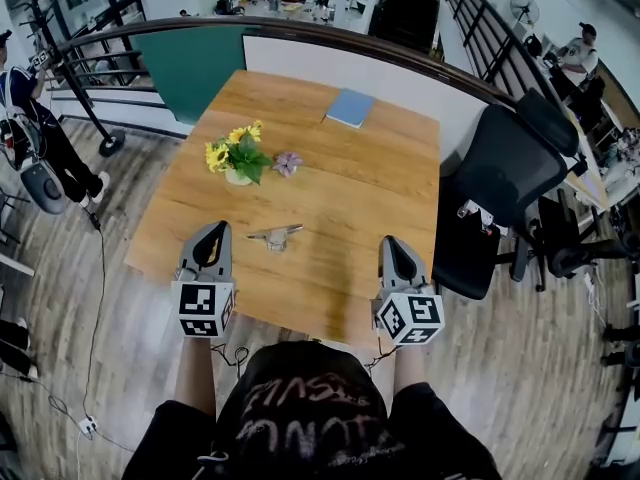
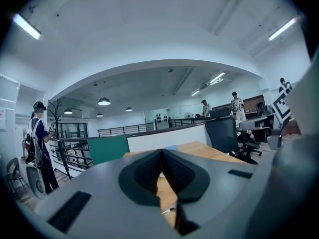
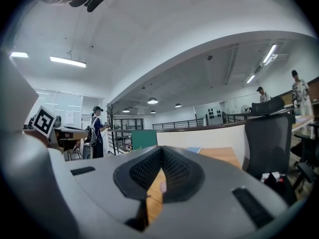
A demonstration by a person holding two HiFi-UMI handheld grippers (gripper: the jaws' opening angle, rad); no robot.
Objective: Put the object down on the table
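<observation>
A small silvery metal object [image 1: 276,235] lies on the wooden table [image 1: 340,188], near its front edge and between my two grippers. My left gripper [image 1: 215,230] rests just left of it, shut, nothing between its jaws. In the left gripper view the jaws [image 2: 161,151] meet at the tip, and a sliver of the metal object [image 2: 168,210] shows below them. My right gripper [image 1: 389,243] sits to the right of the object, apart from it. Its jaws [image 3: 162,150] also meet and hold nothing.
A pot of yellow flowers [image 1: 238,154] and a small purple flower [image 1: 287,162] stand mid-table. A blue book [image 1: 350,107] lies at the far edge. A black office chair [image 1: 505,183] stands to the right of the table. A person [image 1: 30,118] stands far left by a railing.
</observation>
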